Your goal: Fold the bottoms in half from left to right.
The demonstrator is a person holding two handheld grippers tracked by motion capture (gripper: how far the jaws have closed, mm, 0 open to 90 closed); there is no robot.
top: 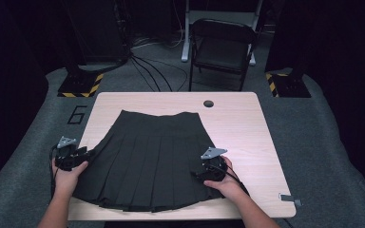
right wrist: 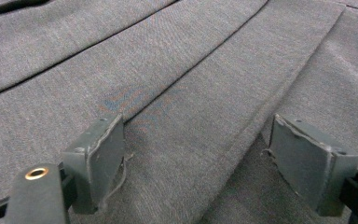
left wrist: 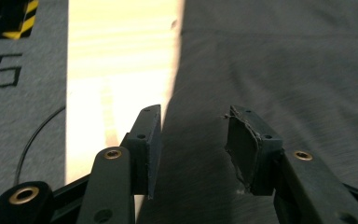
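Dark pleated skirt [top: 149,159] flat on pale worktop [top: 247,128].
Left claw [left wrist: 193,149] half-open at skirt edge, right claw [right wrist: 196,168] gaping over pleats, gripping nothing.

A pale wooden table [top: 247,128] carries a dark pleated skirt [top: 152,159] lying flat.

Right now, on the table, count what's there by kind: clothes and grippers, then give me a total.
Skirt: 1
Grippers: 2, the left gripper at the skirt's left edge and the right gripper over its right side
Total: 3
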